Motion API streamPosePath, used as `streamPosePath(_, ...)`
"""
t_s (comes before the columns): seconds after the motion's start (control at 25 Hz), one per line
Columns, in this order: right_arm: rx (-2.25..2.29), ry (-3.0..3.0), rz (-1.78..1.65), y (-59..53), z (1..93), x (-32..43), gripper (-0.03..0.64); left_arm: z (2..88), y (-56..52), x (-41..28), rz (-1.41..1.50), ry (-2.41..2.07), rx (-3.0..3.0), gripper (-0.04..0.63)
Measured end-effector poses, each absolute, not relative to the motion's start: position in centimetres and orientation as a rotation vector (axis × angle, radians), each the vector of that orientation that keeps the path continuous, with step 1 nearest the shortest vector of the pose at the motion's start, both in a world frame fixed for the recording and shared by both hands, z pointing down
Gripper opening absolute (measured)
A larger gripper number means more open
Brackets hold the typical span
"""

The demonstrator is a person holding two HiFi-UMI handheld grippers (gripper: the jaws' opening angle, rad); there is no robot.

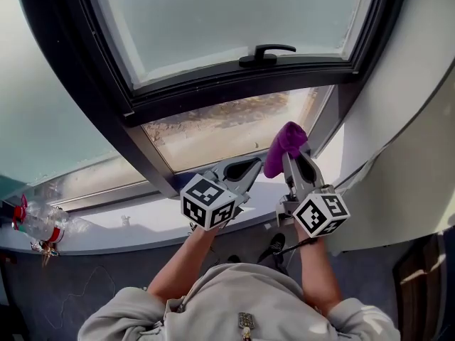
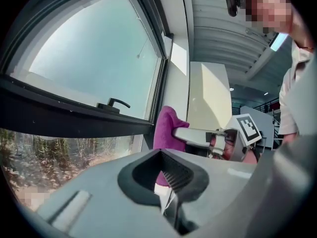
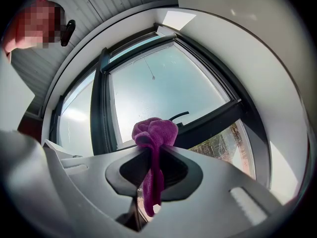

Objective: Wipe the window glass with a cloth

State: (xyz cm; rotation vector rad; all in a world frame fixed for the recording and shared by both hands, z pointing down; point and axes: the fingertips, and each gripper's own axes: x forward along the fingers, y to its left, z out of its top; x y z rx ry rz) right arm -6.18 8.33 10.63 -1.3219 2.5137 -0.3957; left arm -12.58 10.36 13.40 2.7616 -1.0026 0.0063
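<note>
Right tool (image 1: 293, 160): jaws pressed together on a bunched purple terry cloth (image 1: 285, 142). In the right gripper view a wad of the cloth stands above the jaw tips and a tail hangs down through the gap behind them. The grip looks secure, though this is a judgement and is untested.

Left tool (image 1: 249, 168): sits just beside the right tool, on its left. Its jaws are closed against each other with nothing between them. The left gripper view shows only a thin slit, with the cloth visible well beyond it.

Key relation: the wad is the leading part of the right tool. It points up and forward at the clear lower pane of window glass (image 1: 213, 128), near that pane's lower right corner and close to the dark frame. No view settles whether the cloth is touching the glass. The pane's long axis runs left to right, and nearly all of the glass lies to the left of the cloth.

Further out, a black crossbar (image 1: 242, 84) carries a black lever handle (image 1: 266, 54). Above it is the larger pale upper pane (image 1: 234, 13), higher than the cloth now points.

Judgement: the right hand is nearer the glass and carries the cloth, so the coming move falls to it. That move is to press forward onto the lower pane, then sweep left along the long axis. The left tool is idle and sits in that path, so it may need to give way.
</note>
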Motion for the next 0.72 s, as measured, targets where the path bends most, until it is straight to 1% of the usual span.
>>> streamPosePath(0.72, -1.324, 2.551, -0.387, 8.9, 10.6, -6.5, 0.077, 12.8, 11.3, -12.4, -0.004, -1.046, 2.758, 0.0)
